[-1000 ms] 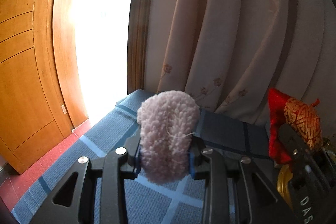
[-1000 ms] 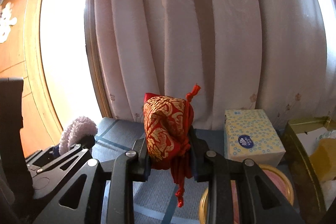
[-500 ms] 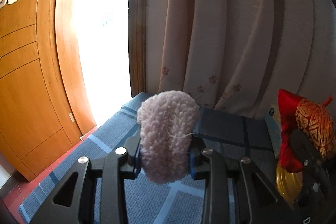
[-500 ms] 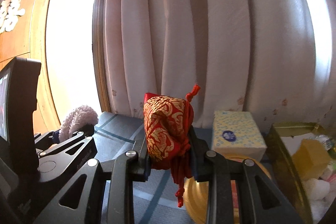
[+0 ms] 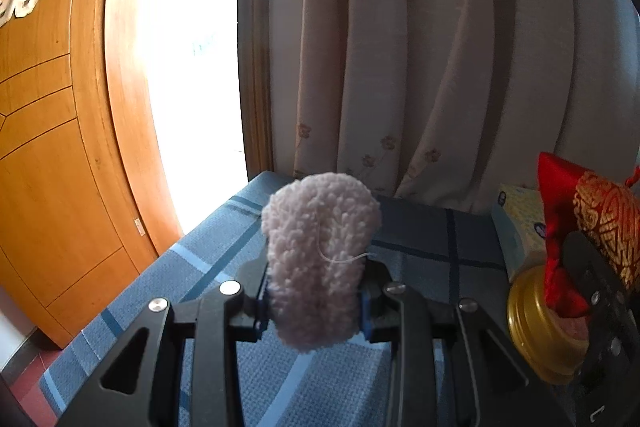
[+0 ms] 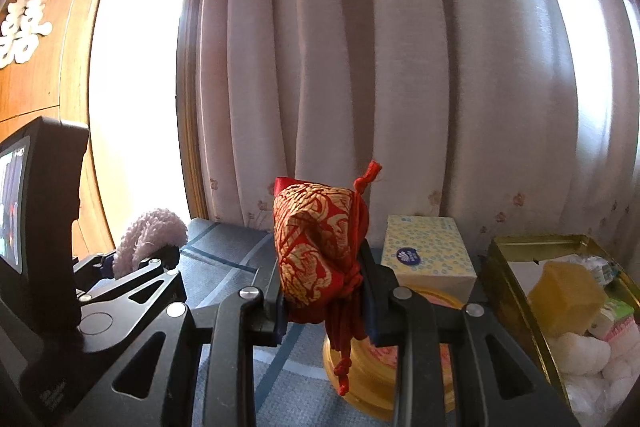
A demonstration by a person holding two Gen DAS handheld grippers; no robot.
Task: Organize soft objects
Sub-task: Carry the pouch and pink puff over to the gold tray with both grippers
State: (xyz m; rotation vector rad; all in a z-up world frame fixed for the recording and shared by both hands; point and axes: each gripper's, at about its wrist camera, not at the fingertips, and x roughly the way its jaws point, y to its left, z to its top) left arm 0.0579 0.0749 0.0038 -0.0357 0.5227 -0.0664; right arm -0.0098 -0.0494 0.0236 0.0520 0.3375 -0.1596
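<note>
My left gripper (image 5: 314, 303) is shut on a fluffy pale pink pad (image 5: 320, 259) and holds it above the blue checked cloth (image 5: 208, 267). The pad also shows in the right wrist view (image 6: 148, 239) at the left. My right gripper (image 6: 324, 311) is shut on a red and gold brocade pouch (image 6: 320, 247), its red cords hanging down over a round gold tin (image 6: 368, 383). The pouch also shows in the left wrist view (image 5: 592, 223) at the right edge. A rectangular gold tin (image 6: 516, 291) at the right holds a yellow sponge (image 6: 568, 291) and white fluffy pieces (image 6: 584, 351).
A blue-dotted tissue box (image 6: 428, 251) stands behind the round gold tin. Pale curtains (image 6: 380, 67) hang close behind the table. A wooden door (image 5: 48, 147) and a bright doorway lie to the left, past the table's edge.
Both grippers keep their hold and have swung to the right. The rectangular gold tin with its contents has come further into the right wrist view.
</note>
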